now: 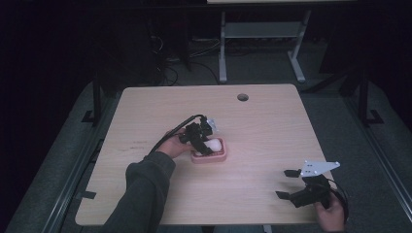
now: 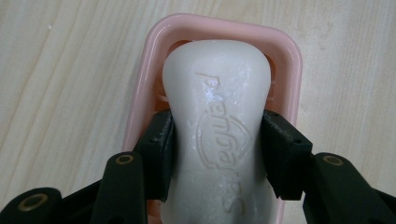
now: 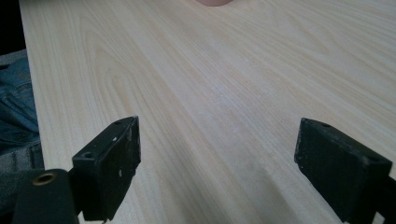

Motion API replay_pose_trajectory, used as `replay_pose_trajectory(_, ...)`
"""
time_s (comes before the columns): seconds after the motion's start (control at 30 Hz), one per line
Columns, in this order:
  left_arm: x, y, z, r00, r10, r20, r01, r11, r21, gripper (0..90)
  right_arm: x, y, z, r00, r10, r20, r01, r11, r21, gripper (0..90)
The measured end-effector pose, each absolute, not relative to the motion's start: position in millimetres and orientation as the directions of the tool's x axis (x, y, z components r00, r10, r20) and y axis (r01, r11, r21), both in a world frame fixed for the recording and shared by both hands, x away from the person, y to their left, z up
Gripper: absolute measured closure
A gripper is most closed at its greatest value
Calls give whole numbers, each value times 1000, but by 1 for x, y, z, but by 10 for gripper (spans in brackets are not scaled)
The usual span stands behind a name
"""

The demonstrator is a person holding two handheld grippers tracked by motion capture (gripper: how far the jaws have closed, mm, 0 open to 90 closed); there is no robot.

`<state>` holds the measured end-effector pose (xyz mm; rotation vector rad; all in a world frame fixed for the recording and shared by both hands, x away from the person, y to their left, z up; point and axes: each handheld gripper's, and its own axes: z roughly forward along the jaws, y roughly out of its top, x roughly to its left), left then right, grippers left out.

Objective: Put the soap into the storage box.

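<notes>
White soap bar [image 2: 218,135]: embossed, waisted, lying in pink plastic dish [image 2: 142,88] mid-desk [image 1: 272,126].
Left hand-held gripper [image 2: 217,154]: clamped on bar's sides.
Right hand-held gripper [image 3: 217,165]: jaws apart, idle.
Advice: lift straight; slippery.

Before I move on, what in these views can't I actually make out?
- Whether the soap bar rests in the pink dish or is lifted: left gripper view looks straight down; high view too small.
- Dish floor: covered by the soap.
- Near end of the soap: cut off by the bottom edge, left gripper view.
- Dish in right gripper view: cropped by the top edge.
- Left gripper fingers in high view: too small and dark.
- Right gripper: open over bare table.
</notes>
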<state>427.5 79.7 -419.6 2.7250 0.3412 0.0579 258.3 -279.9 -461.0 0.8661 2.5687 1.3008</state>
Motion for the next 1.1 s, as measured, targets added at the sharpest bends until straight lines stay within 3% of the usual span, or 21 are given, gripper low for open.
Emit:
replay_pose_trajectory(0.67,429,79,-423,970,242,-13,229,-900,370,485,258,-279,-461,-826,547,133,432,463,774,142)
replay_pose_trajectory(1.1,423,82,-413,971,239,-3,221,-889,401,414,259,-279,-461,-826,547,133,432,465,773,142)
